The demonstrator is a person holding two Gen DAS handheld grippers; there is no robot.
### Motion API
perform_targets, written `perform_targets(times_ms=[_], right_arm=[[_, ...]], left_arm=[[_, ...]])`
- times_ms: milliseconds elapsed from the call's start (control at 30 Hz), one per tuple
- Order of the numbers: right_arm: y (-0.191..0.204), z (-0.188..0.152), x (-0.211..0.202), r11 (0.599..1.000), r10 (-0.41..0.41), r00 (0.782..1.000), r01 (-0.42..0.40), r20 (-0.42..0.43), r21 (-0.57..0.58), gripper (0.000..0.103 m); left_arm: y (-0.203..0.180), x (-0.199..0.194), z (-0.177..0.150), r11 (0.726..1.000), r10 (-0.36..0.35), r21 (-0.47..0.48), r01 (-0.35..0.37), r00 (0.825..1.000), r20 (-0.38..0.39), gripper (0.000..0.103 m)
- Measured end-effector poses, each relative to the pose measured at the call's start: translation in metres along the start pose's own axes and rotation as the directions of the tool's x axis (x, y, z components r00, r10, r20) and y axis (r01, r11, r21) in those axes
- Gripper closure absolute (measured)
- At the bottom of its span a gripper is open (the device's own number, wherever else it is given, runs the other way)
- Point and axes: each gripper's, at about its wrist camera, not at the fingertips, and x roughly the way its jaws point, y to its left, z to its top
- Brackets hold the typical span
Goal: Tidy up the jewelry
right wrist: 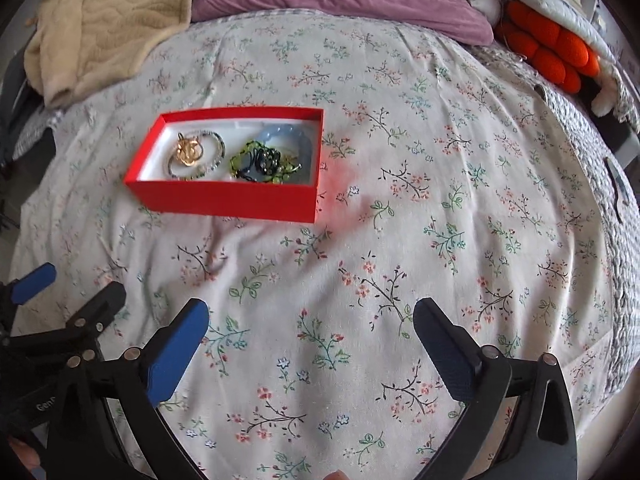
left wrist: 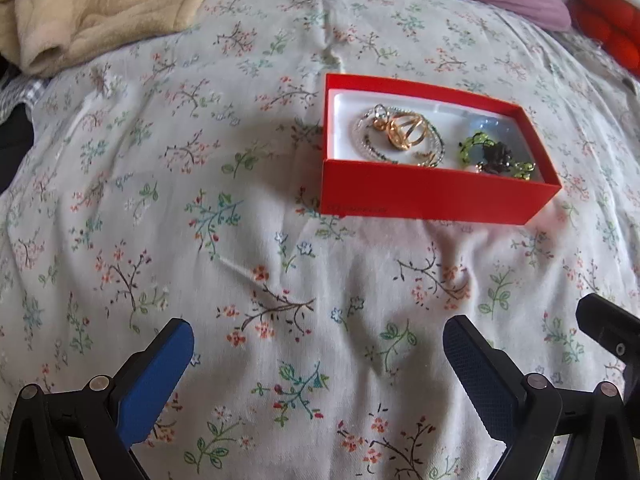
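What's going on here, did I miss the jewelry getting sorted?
Nothing is being handled right now. The left gripper and right gripper both hover over the floral bedsheet with jaws wide open and empty. The open red cardboard box sits on the bed and holds the gold ornament, a beaded silver bracelet, a green beaded strand and a pale blue bangle.

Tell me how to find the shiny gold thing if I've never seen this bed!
Look on the flowery bedspread for the open red box. Inside, at the end away from the green beads, a sparkly bracelet lies in a ring. The gold piece sits within it, the only gold-coloured thing there.
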Motion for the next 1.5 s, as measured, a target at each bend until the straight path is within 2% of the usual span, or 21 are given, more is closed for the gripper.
perform_targets(times_ms=[1500], right_arm=[[0.0005,-0.0003,0.0058,1.0,-0.018,1.0,0.018,-0.018,0.014,0.0]], left_arm=[[0.0017,0.0021,0.0026,0.999,0.036,0.013,-0.036,0.999,0.009,0.001]])
